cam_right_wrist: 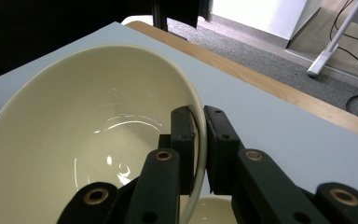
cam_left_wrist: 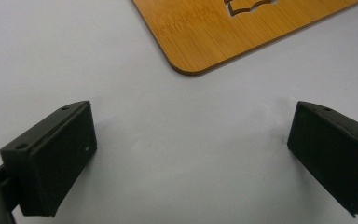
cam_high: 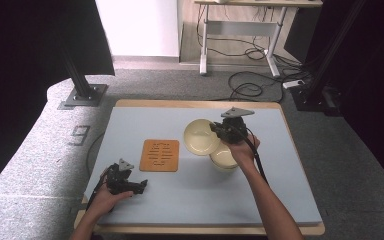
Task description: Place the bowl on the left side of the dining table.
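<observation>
right gripper view: right tongs (cam_right_wrist: 199,140) clamped on cream bowl (cam_right_wrist: 88,140) rim | high view: bowl centre frame over second bowl (cam_high: 225,157), left tongs (cam_high: 142,186) apart lower left | blue-grey tabletop (cam_high: 190,200), grey carpet (cam_high: 340,150)

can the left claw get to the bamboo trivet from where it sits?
Probably yes. The left claw rests open on the mat, and the bamboo trivet lies flat just ahead of its jaws with bare grey mat between. The bowls sit off to the right.
</observation>
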